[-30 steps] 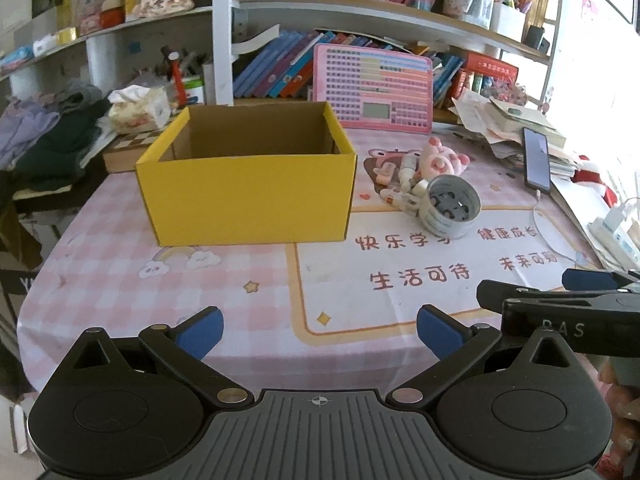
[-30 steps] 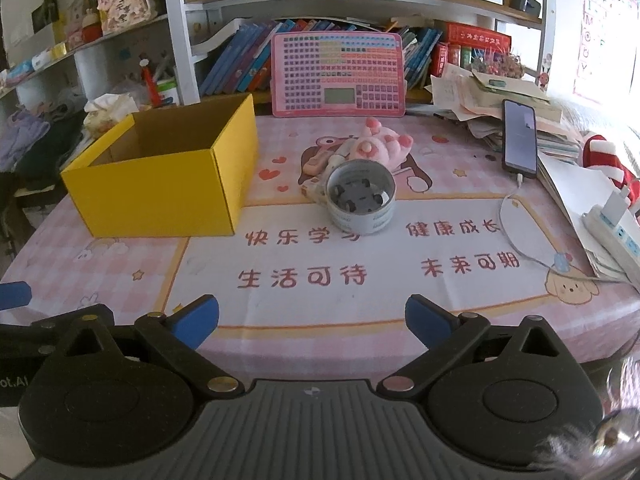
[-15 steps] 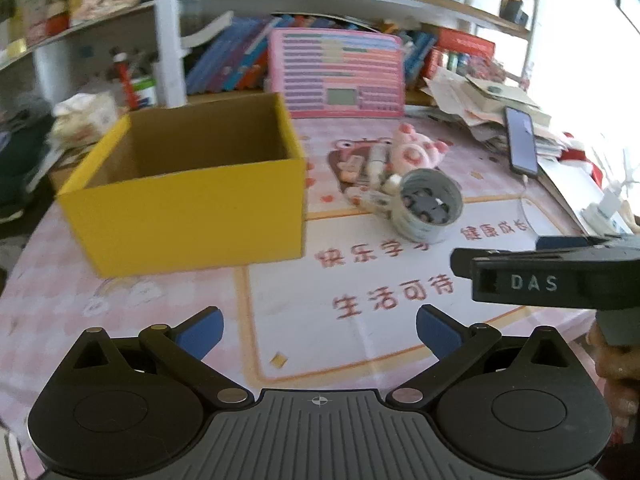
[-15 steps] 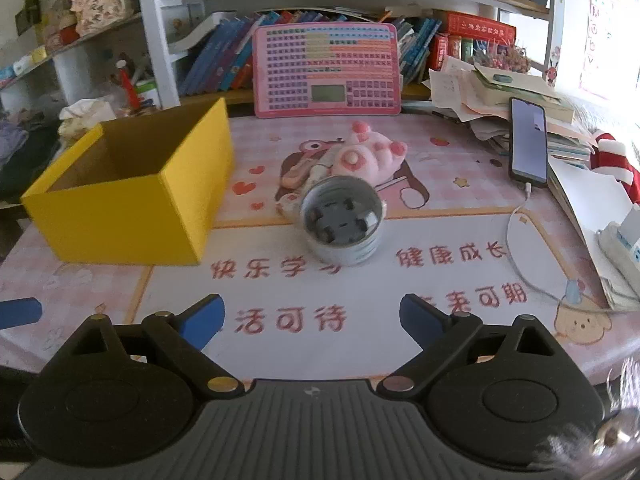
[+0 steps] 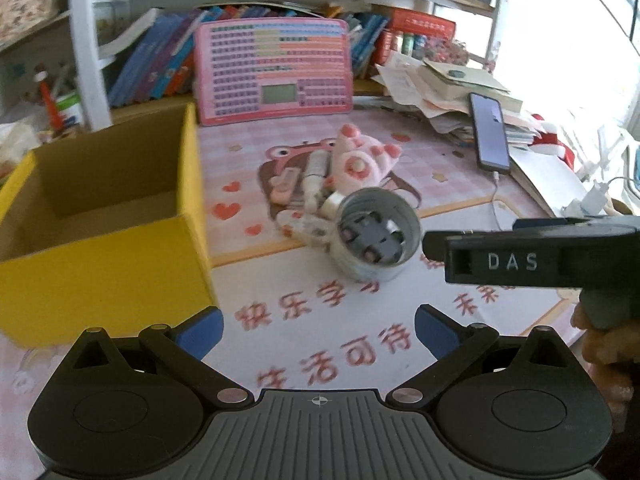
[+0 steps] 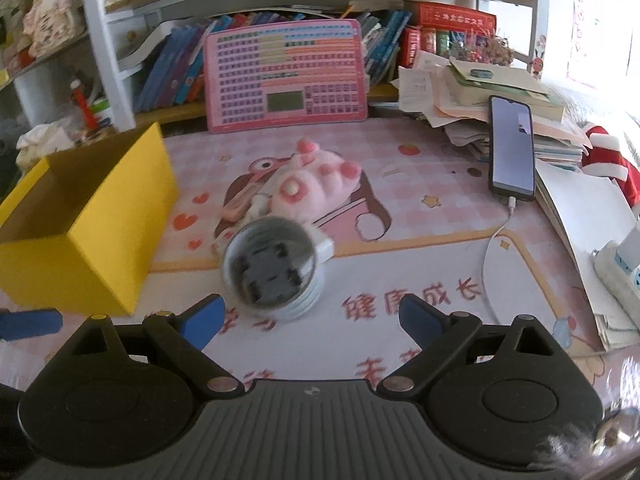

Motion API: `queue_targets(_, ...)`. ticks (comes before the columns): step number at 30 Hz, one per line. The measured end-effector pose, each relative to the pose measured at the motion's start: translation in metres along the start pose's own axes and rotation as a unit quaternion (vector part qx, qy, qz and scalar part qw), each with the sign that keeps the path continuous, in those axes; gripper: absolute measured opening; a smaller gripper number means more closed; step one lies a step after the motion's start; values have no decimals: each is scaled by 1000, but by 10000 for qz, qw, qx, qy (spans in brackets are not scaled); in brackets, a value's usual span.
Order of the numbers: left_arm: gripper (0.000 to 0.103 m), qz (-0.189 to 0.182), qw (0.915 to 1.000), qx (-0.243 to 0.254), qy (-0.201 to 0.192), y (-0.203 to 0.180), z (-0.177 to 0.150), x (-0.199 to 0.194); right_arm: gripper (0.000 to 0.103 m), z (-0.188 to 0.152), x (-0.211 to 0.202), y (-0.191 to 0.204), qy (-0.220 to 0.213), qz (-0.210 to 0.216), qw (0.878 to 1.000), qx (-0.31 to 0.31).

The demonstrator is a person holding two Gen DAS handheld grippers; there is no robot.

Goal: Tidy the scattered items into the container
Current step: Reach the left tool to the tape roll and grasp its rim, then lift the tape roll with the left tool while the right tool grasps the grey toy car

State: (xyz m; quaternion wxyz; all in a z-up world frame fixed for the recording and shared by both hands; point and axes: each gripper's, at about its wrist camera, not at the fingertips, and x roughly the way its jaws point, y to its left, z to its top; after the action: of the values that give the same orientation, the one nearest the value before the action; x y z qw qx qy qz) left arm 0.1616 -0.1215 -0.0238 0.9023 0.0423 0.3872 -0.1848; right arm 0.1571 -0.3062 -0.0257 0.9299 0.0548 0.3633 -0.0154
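A cluttered pink desk mat is seen from two gripper cameras, both angled downward toward a small heap of loose items; a yellow cardboard box stands open-topped at the left of the mat, apparently set there as the container, and nothing can be seen inside it.

The heap lies just right of the box, apart from it; a roll of tape stands on edge at the front with a dark part inside its core; a pink plush pig lies behind it, touching or nearly touching; a few small pale tubes and a pink clip-like piece are tucked beside the pig, too blurred to be named with certainty.

The right gripper is held low over the mat with the roll directly ahead of its blue pads; its jaws have just been closing a little yet stand wide, with nothing between them; the width seems suited to spanning the roll.

The left gripper is held nearer the box, jaws also spread wide and empty, perhaps kept ready for a second item; the right gripper's body is seen at its right edge, carried by a hand.

A phone on charge and stacked papers lie at the far right, well apart from the heap.
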Motion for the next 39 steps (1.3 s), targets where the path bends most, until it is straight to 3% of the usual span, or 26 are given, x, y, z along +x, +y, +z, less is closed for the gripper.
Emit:
queue_targets(9, 102, 70, 9959, 898, 30, -42, 32, 56, 96, 22, 23, -40, -14, 19, 9996, 266)
queue_targets(21, 102, 254, 9962, 743, 383, -56, 50, 112, 96, 21, 43, -75, 271, 103, 9985, 457)
queue_targets(23, 94, 278, 9964, 677, 417, -55, 51, 117, 96, 20, 44, -77, 311, 119, 9983, 472)
queue_targets(25, 85, 276, 9967, 627, 443, -55, 53, 119, 96, 19, 45, -79, 324, 138, 9981, 500)
queue_targets(34, 84, 270, 9987, 426, 20, -45, 63, 82, 96, 27, 41, -86, 168, 319, 9970, 691)
queue_targets(39, 84, 290, 9995, 91, 58, -29, 59, 61, 96, 28, 44, -79, 208, 487, 9961, 699)
